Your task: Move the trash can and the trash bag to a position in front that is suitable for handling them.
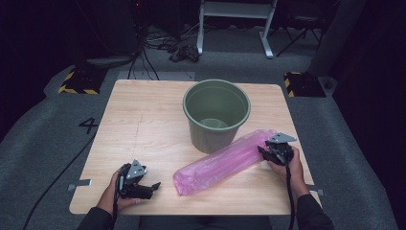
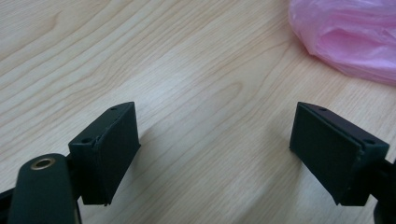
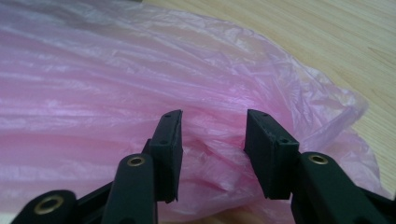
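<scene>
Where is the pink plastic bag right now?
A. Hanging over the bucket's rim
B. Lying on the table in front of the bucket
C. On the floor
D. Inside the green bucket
B: in the high view the pink plastic bag lies stretched across the wooden table, just in front of the green bucket, whose inside holds no bag.

Your table (image 1: 143, 124) is pale wood with a fine brown grain running across it. The bucket (image 1: 216, 115) on it is a dull olive green, inside and out. The plastic bag (image 1: 225, 160) is translucent pink, streaked lighter along its folds. Both of your tools, the left gripper (image 1: 146, 188) and the right gripper (image 1: 269, 151), are black with grey top plates; brass-coloured rivets show on their jaw arms. Black-and-yellow hazard stripes mark the floor blocks (image 1: 79, 81) on the grey carpet (image 1: 48, 143).
</scene>
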{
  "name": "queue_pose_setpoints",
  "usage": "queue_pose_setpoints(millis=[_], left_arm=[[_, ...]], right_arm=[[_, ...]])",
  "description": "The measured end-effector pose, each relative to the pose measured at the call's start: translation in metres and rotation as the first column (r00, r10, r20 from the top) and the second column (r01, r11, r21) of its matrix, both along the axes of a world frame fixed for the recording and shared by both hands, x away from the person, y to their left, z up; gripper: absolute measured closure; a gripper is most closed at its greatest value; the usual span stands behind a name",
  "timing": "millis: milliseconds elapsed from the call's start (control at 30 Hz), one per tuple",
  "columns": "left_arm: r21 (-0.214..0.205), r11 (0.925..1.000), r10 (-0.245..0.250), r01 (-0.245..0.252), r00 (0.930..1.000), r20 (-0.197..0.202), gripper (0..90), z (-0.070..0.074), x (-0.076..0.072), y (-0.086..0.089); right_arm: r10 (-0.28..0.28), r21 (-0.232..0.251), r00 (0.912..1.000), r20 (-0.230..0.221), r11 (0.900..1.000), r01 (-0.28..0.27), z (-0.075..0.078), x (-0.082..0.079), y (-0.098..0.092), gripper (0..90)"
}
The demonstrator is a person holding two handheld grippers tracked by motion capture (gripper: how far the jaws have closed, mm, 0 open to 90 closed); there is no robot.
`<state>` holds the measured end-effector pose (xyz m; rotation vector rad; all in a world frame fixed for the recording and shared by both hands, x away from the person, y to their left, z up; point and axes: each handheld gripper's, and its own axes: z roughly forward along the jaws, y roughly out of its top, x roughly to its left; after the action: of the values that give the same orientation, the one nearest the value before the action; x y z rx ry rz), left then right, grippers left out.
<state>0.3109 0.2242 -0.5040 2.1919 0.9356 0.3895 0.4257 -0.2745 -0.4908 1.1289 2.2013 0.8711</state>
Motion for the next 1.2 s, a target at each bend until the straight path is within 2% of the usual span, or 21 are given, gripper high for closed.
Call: queue_pose_setpoints(millis=[33, 167, 200, 233, 267, 300, 400, 467, 500, 567, 633, 733, 800, 833, 867, 900, 933, 1000, 1067, 1200], left_arm=[[-0.003, 1.0000, -0.005, 0.005, 1.0000, 0.001, 15.4, 0.000, 0.000, -0.002], [0.000, 0.9996, -0.028, 0.028, 0.9996, 0.000, 15.4, 0.000, 0.001, -0.010], [-0.001, 0.9994, -0.034, 0.034, 0.9994, -0.001, 15.4, 0.000, 0.002, -0.012], [-0.002, 0.9994, -0.035, 0.035, 0.9994, -0.001, 15.3, 0.000, 0.002, -0.013], [0.002, 0.9992, -0.039, 0.039, 0.9992, 0.002, 15.3, 0.000, 0.002, -0.014], [0.003, 0.9991, -0.043, 0.043, 0.9991, 0.002, 15.4, 0.000, 0.003, -0.014], [0.001, 0.9988, -0.049, 0.049, 0.9988, -0.001, 15.5, 0.000, 0.002, -0.014], [0.002, 0.9984, -0.057, 0.057, 0.9984, 0.002, 15.5, 0.000, 0.002, -0.014], [0.001, 0.9984, -0.057, 0.057, 0.9984, 0.001, 15.4, 0.000, 0.002, -0.014], [0.001, 0.9984, -0.056, 0.056, 0.9984, 0.001, 15.4, 0.000, 0.002, -0.014], [0.002, 0.9985, -0.055, 0.055, 0.9985, 0.001, 15.4, 0.000, 0.002, -0.014], [0.001, 0.9986, -0.054, 0.054, 0.9986, -0.001, 15.4, 0.000, 0.002, -0.015], [0.001, 0.9986, -0.053, 0.053, 0.9986, 0.001, 15.4, 0.000, 0.002, -0.015], [0.001, 0.9986, -0.053, 0.053, 0.9986, 0.001, 15.4, 0.000, 0.002, -0.015], [0.001, 0.9986, -0.053, 0.053, 0.9986, 0.001, 15.4, 0.000, 0.002, -0.015], [0.001, 0.9986, -0.053, 0.053, 0.9986, 0.001, 15.4, 0.000, 0.002, -0.015], [0.001, 0.9986, -0.053, 0.053, 0.9986, 0.000, 15.4, 0.000, 0.002, -0.015], [0.000, 0.9984, -0.056, 0.056, 0.9984, 0.000, 15.4, 0.000, 0.002, -0.014], [-0.002, 0.9985, -0.056, 0.056, 0.9985, -0.001, 15.4, 0.000, 0.002, -0.013], [-0.003, 0.9985, -0.055, 0.055, 0.9985, -0.002, 15.4, 0.000, 0.002, -0.010]], right_arm=[[-0.007, -0.003, 0.9999, 0.010, 1.0000, 0.007, -0.001, 0.003, 0.001, 56.3], [-0.051, 0.024, 0.9987, -0.007, 0.9984, 0.051, -0.001, 0.015, 0.004, 53.9], [-0.055, 0.027, 0.9985, 0.004, 0.9981, 0.055, 0.000, 0.015, 0.005, 52.9], [-0.065, 0.038, 0.9979, 0.007, 0.9972, 0.064, 0.002, 0.015, 0.007, 48.2], [-0.065, 0.038, 0.9979, 0.007, 0.9972, 0.064, 0.002, 0.015, 0.007, 48.2], [-0.043, 0.071, 0.9989, 0.019, 0.9966, 0.041, 0.007, 0.010, 0.008, 45.6], [-0.018, 0.083, 0.9989, 0.044, 0.9964, 0.014, 0.013, 0.002, 0.010, 44.0], [0.022, 0.117, 0.9985, 0.051, 0.9928, -0.027, 0.019, -0.005, 0.012, 42.6], [0.047, 0.107, 0.9965, 0.070, 0.9928, -0.054, 0.024, -0.011, 0.016, 41.3], [0.063, 0.103, 0.9951, 0.076, 0.9921, -0.071, 0.026, -0.014, 0.018, 40.6], [0.084, 0.124, 0.9933, 0.079, 0.9879, -0.093, 0.028, -0.019, 0.020, 40.7], [0.121, 0.134, 0.9900, 0.073, 0.9824, -0.130, 0.029, -0.025, 0.025, 39.9], [0.159, 0.141, 0.9847, 0.070, 0.9756, -0.168, 0.029, -0.030, 0.031, 39.6], [0.200, 0.148, 0.9779, 0.061, 0.9671, -0.207, 0.028, -0.034, 0.037, 39.1], [0.200, 0.148, 0.9779, 0.061, 0.9671, -0.207, 0.028, -0.034, 0.037, 39.1], [0.215, 0.153, 0.9749, 0.058, 0.9630, -0.222, 0.026, -0.036, 0.042, 39.3], [0.233, 0.141, 0.9717, 0.037, 0.9615, -0.236, 0.019, -0.038, 0.053, 45.6], [0.242, 0.136, 0.9699, 0.026, 0.9604, -0.243, 0.016, -0.039, 0.057, 45.9], [0.247, 0.090, 0.9690, -0.012, 0.9654, -0.245, 0.008, -0.037, 0.066, 46.2], [0.202, 0.102, 0.9785, -0.041, 0.9750, -0.197, 0.002, -0.028, 0.062, 47.2]])
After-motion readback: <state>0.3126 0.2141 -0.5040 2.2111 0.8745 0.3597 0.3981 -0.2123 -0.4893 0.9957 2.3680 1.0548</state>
